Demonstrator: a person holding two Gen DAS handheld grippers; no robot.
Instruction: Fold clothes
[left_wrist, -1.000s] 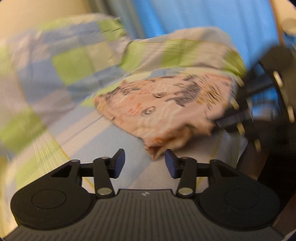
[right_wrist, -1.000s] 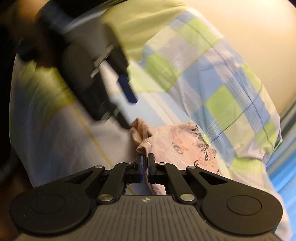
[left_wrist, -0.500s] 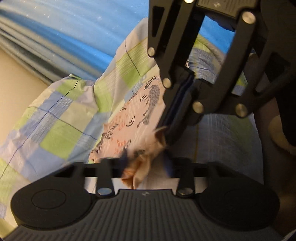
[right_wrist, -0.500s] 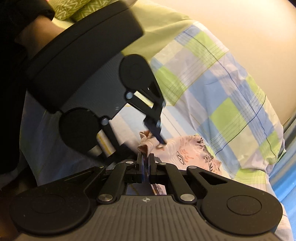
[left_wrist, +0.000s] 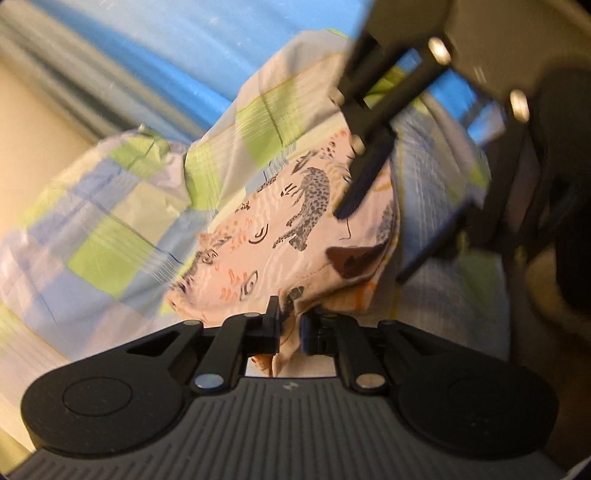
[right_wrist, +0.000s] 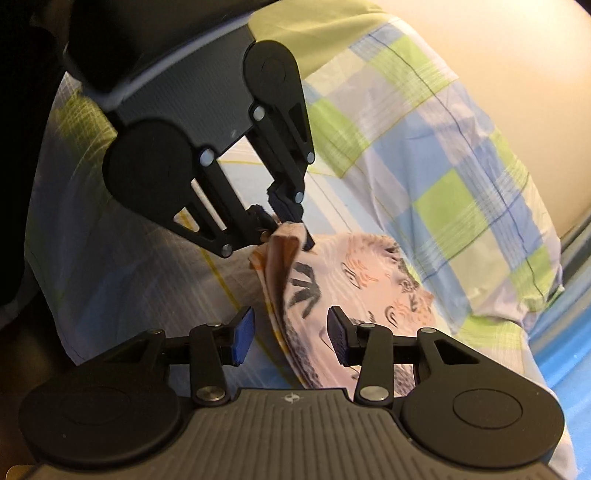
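L hand-held gripper (left_wrist: 288, 328) clamped on pink garment (left_wrist: 295, 221) corner, R hand-held gripper (right_wrist: 286, 338) released

Both wrist views close, facing each other over shared pink garment (left_wrist: 295, 221).

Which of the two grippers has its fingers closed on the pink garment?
The left gripper: its fingers pinch a corner of the pink animal-print garment. The right gripper is open, with cloth between but not clamped.
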